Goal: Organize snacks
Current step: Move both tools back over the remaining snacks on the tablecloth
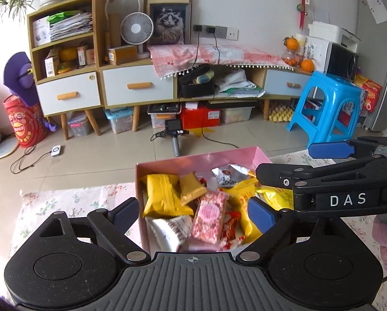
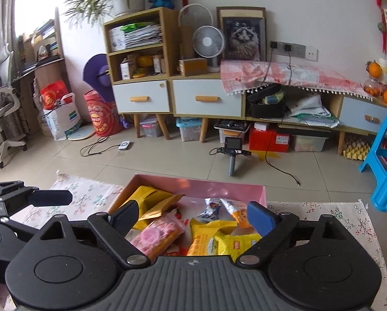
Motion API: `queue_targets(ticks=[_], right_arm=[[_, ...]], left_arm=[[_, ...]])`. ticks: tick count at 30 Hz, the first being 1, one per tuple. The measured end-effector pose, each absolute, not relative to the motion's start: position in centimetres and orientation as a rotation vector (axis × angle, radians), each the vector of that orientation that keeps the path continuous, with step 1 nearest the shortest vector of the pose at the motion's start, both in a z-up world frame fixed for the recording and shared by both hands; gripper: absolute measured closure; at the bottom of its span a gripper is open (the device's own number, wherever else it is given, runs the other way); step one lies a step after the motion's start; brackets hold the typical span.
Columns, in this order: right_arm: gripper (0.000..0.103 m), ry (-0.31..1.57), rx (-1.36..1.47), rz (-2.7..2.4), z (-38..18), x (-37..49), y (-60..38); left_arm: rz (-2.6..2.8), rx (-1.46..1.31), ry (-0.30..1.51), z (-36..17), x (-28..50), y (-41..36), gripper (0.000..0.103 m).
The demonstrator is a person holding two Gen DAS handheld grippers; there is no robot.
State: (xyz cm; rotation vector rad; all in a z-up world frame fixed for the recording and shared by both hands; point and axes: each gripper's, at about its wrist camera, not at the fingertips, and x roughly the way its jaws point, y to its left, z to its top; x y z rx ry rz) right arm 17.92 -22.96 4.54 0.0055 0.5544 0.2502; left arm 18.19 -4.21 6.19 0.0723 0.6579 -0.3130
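A pink box [image 1: 248, 155] [image 2: 198, 184] on a floral cloth holds several snack packets: yellow ones [image 1: 162, 197] [image 2: 235, 241], a pink floral one [image 1: 210, 213] [image 2: 154, 238], a white one [image 1: 170, 230] and a silver one [image 1: 228, 173] [image 2: 213, 208]. My left gripper [image 1: 193, 212] is open and empty, hovering just above the box's near side. My right gripper [image 2: 193, 216] is open and empty above the box too. It reaches in from the right in the left wrist view [image 1: 284, 165]. The left gripper's finger shows at the left of the right wrist view [image 2: 51, 198].
The floral cloth [image 1: 71, 202] [image 2: 330, 215] covers the table around the box. Beyond are a tiled floor, a small camera on a stand [image 1: 174, 132] [image 2: 231, 153], a blue stool [image 1: 328, 103] [image 2: 386, 160] and a cabinet with drawers [image 1: 139, 85].
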Motion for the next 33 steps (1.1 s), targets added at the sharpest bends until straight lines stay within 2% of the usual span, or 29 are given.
queue_targets(ticks=[18,33], right_arm=[[0.016,0.504,0.004,0.313,6.5,10.9,-21.5],[0.012,0.519,0.047,0.305,3.6,6.8,-22.2]], left_arm=[[-0.285,0.079,0.666,6.7,10.6,-1.0,0.005],[-0.233,0.052,0.679,3.3,6.1,2.2,0.002]])
